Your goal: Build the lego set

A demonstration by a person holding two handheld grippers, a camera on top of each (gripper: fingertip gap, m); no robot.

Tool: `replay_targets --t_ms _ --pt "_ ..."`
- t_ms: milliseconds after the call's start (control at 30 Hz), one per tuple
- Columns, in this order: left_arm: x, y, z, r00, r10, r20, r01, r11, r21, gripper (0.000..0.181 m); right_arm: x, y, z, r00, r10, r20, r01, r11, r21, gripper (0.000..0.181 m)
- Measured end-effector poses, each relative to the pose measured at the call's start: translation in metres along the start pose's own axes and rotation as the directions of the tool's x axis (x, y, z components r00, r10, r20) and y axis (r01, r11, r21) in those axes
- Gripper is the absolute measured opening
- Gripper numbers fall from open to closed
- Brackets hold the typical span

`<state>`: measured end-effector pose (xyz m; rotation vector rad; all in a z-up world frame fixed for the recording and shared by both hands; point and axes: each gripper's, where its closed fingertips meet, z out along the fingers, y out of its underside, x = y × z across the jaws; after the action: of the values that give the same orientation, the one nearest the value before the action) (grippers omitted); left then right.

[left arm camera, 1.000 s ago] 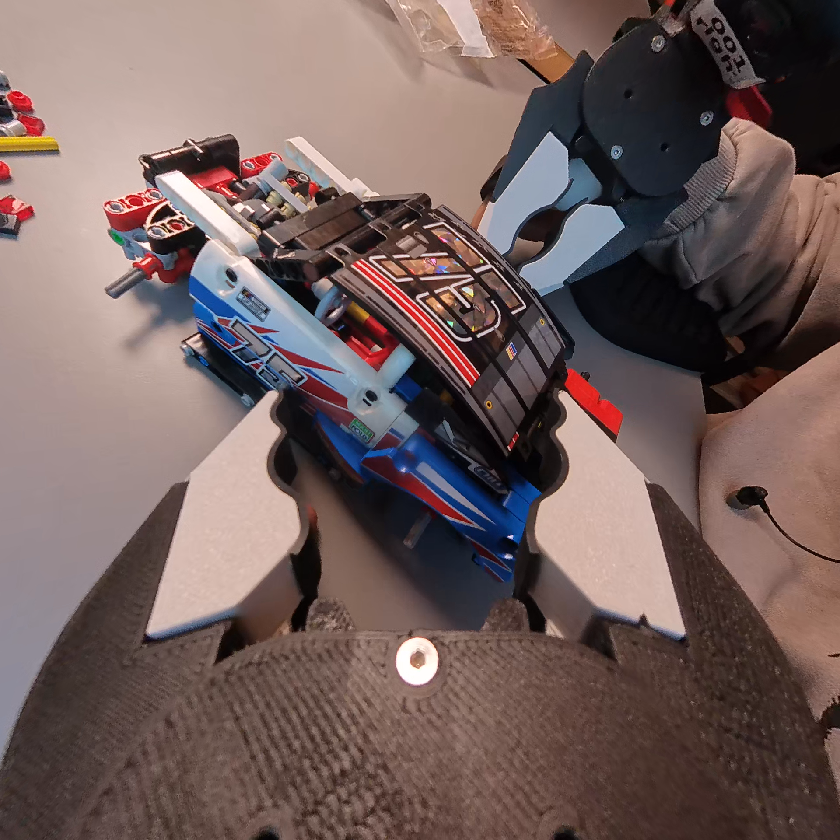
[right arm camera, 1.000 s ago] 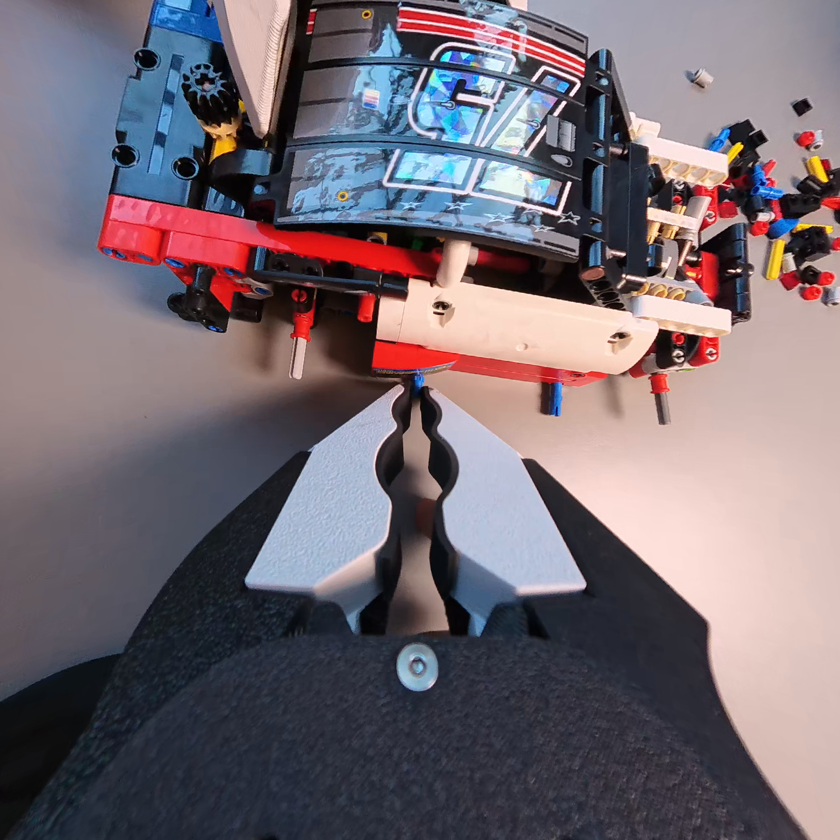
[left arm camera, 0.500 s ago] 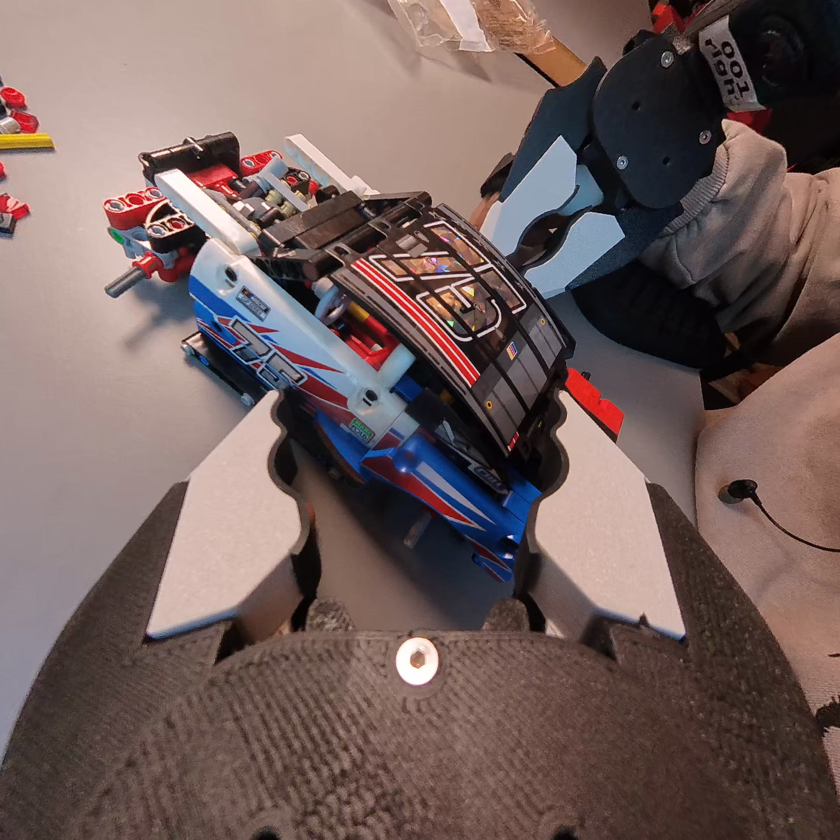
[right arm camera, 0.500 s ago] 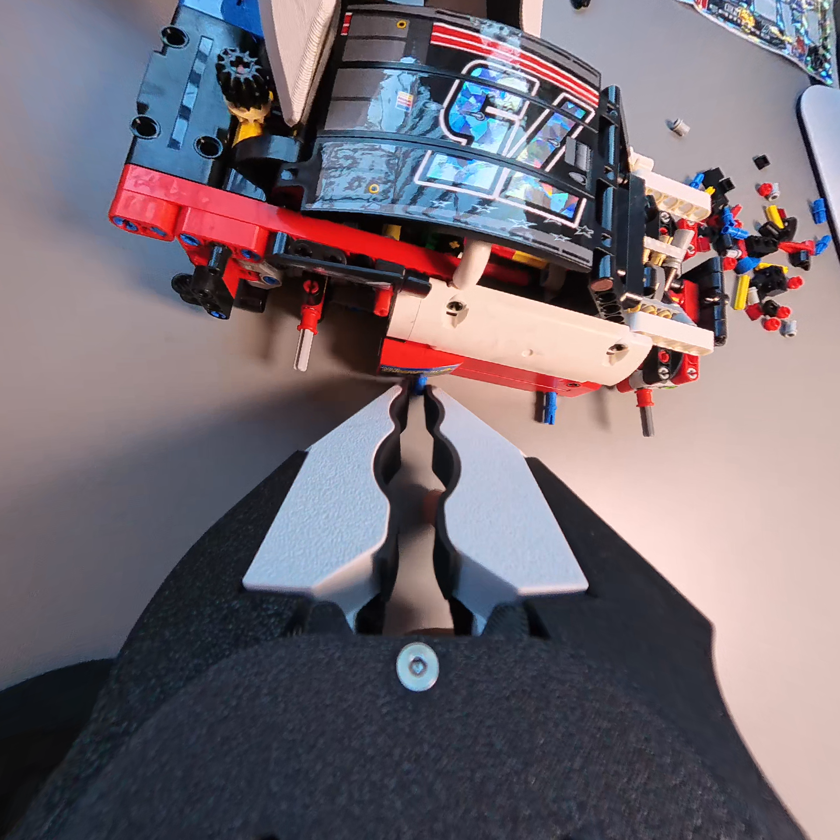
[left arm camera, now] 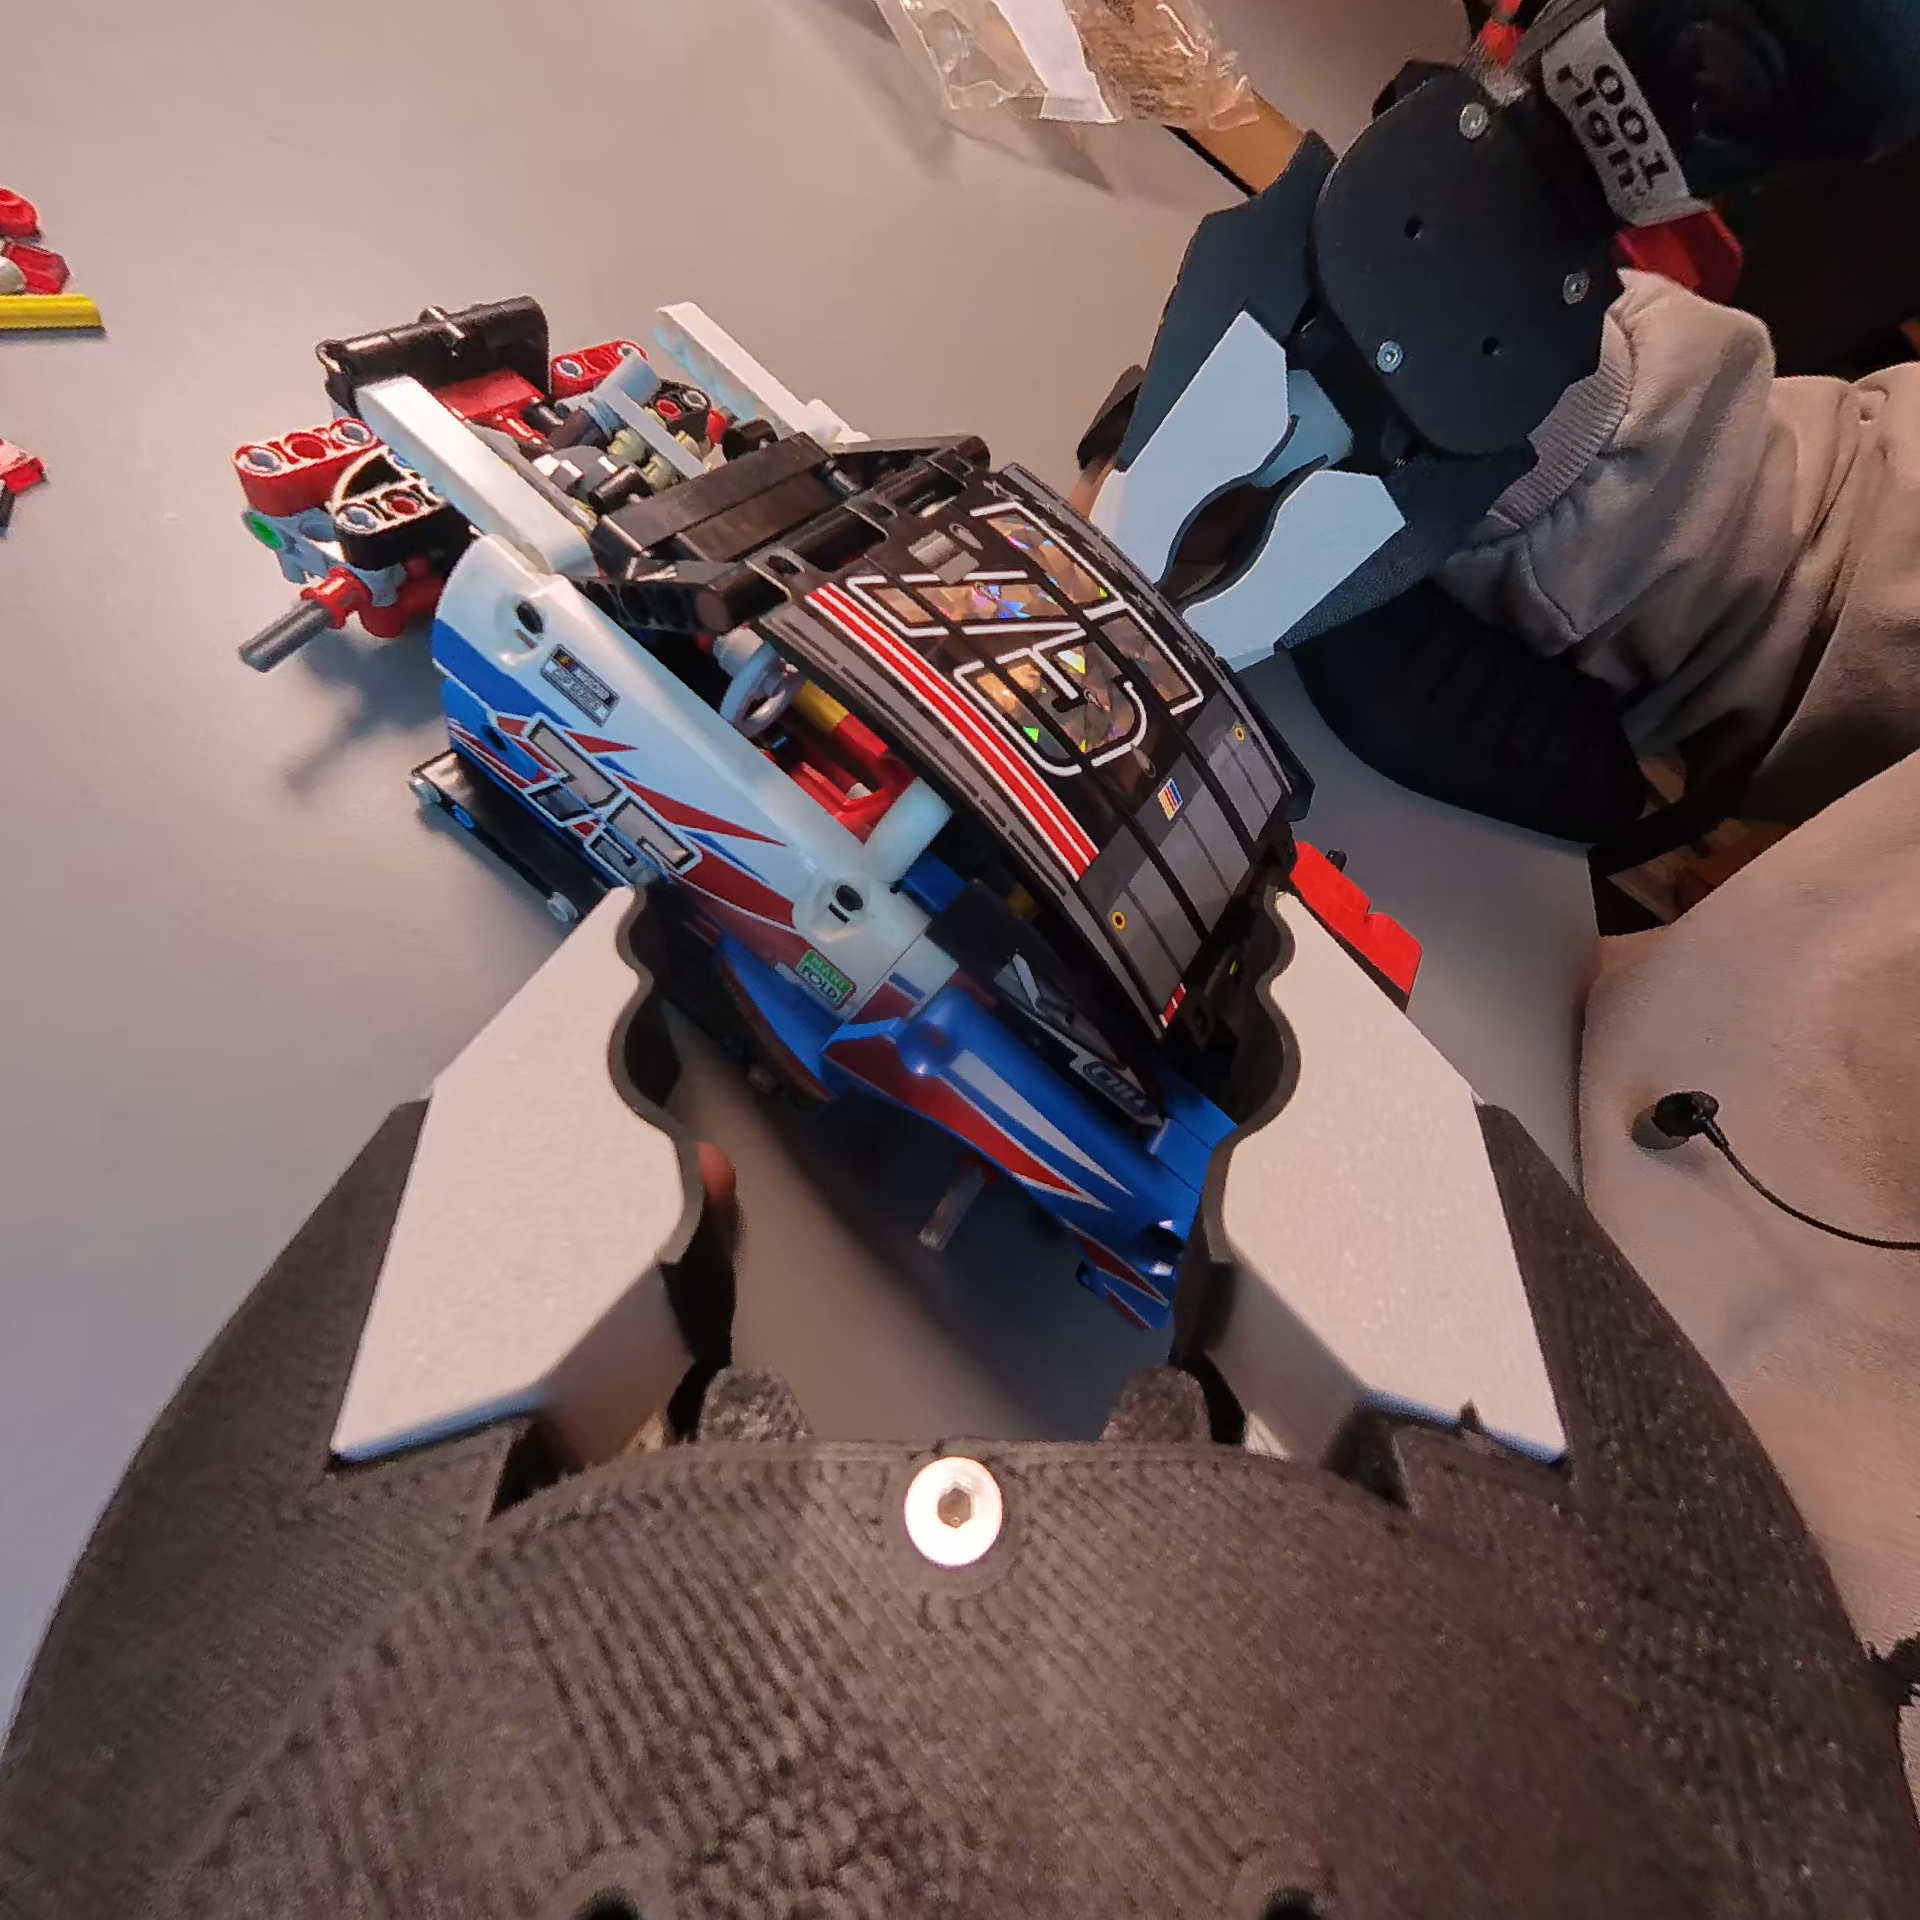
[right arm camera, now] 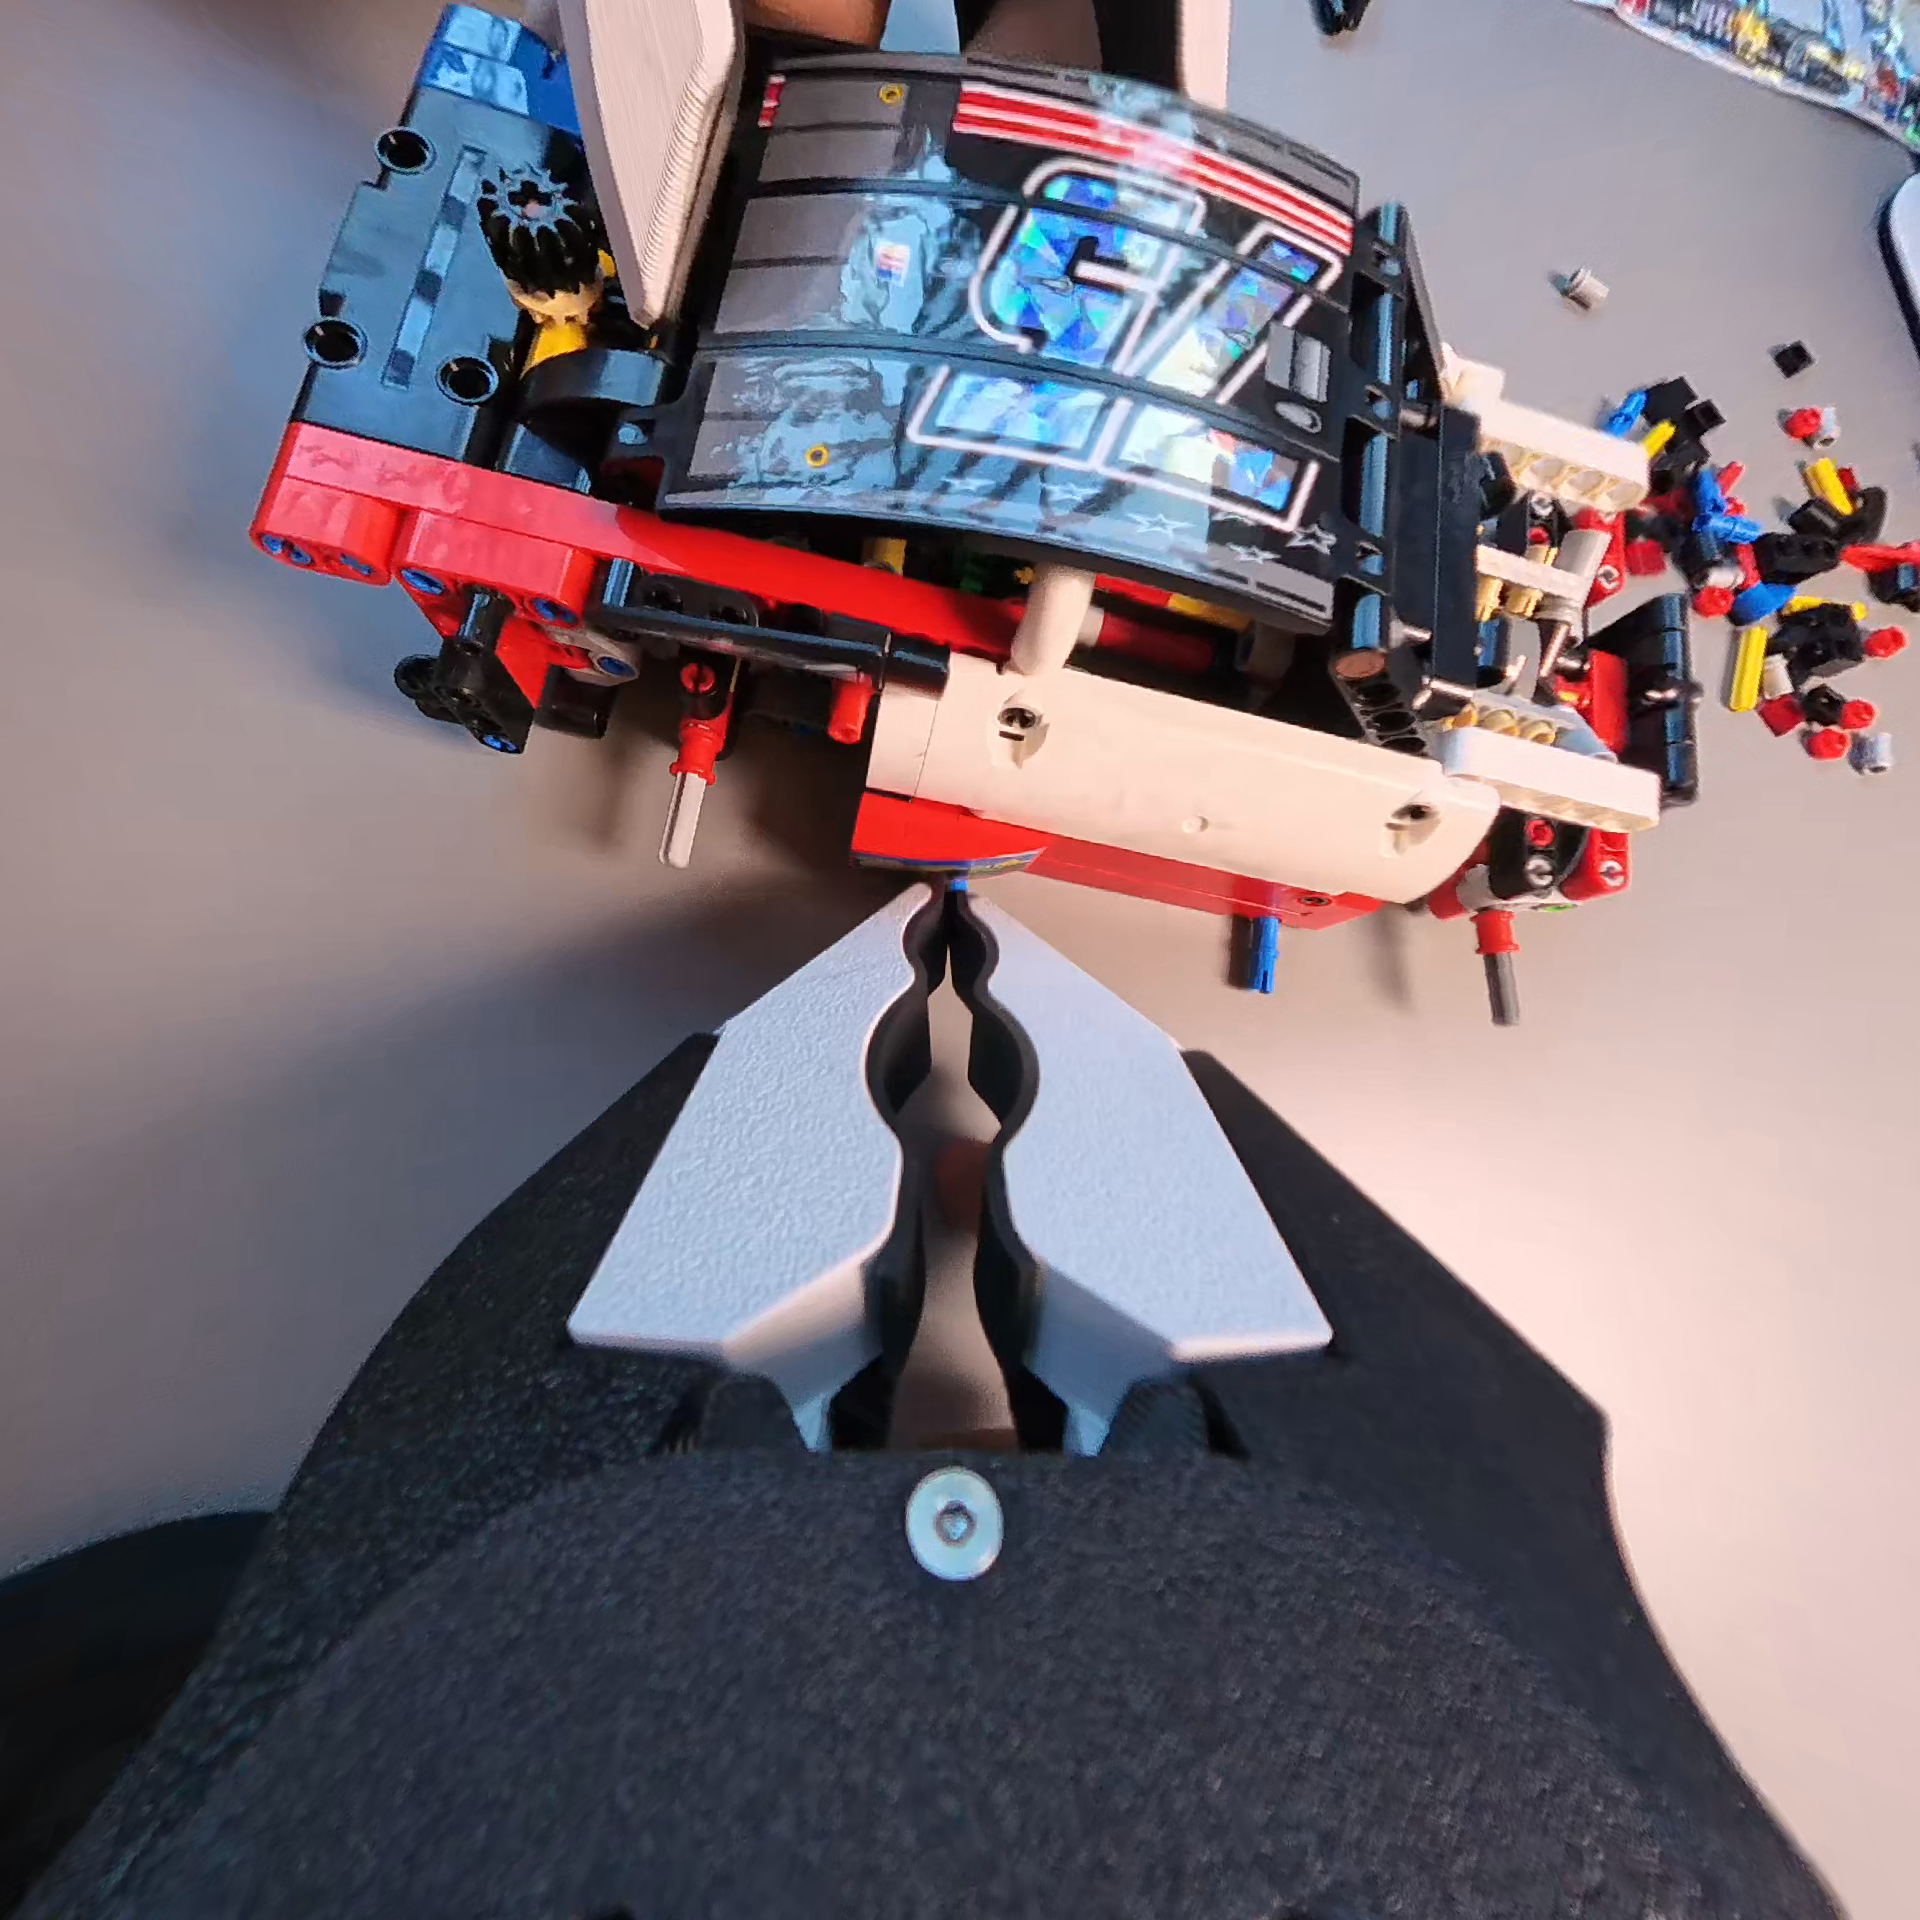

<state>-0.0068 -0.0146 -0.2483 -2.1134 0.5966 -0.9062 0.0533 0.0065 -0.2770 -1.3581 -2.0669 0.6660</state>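
Hardly anything has shifted over the last second: my right gripper [right arm camera: 948, 906] has stayed pinched almost fully closed on a small blue pin [right arm camera: 954, 886], tip pressed at the red lower edge of the car model [right arm camera: 1039, 499], and its view has swung a bit so more of the loose parts pile [right arm camera: 1766, 582] shows. Left gripper [left arm camera: 951, 971] still brackets the car's blue rear end on the grey table [left arm camera: 208, 831], fingers spread wide; right finger touches the body, left-side contact I can't tell.

Progress, my read: well along. Chassis, roof panel and stickered left side are on. Right side looks unfinished: bare white panel, no wheels fitted, axle stubs exposed.

Counts: one car, two grippers, one pin in hand, another blue pin [right arm camera: 1260, 951] sticking out nearby, dozens of loose bits I can't count.
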Motion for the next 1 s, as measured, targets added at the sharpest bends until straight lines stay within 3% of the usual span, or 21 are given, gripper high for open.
replay_targets --t_ms 433,567,667,1000 --pt "0.000 0.000 -0.001 1.000 0.005 -0.011 -0.005 1.000 0.001 0.110 0.001 -0.002 -0.007 0.999 -0.035 -0.019 0.036 0.998 0.049 0.000" --pt "0.003 -0.009 -0.012 0.997 -0.046 -0.056 0.050 0.996 0.068 0.106 0.036 0.012 -0.027 0.992 0.088 -0.090 -0.083 0.995 0.056 0.009" --pt "-0.008 -0.027 -0.022 0.994 -0.099 -0.054 0.106 0.985 0.136 0.103 0.052 0.023 -0.023 0.990 0.101 -0.100 -0.101 0.995 0.005 0.013" --pt "-0.025 -0.029 0.010 0.992 -0.114 -0.046 0.115 0.993 0.011 0.112 0.058 0.019 -0.001 0.993 0.110 -0.033 -0.112 0.989 -0.097 0.002"
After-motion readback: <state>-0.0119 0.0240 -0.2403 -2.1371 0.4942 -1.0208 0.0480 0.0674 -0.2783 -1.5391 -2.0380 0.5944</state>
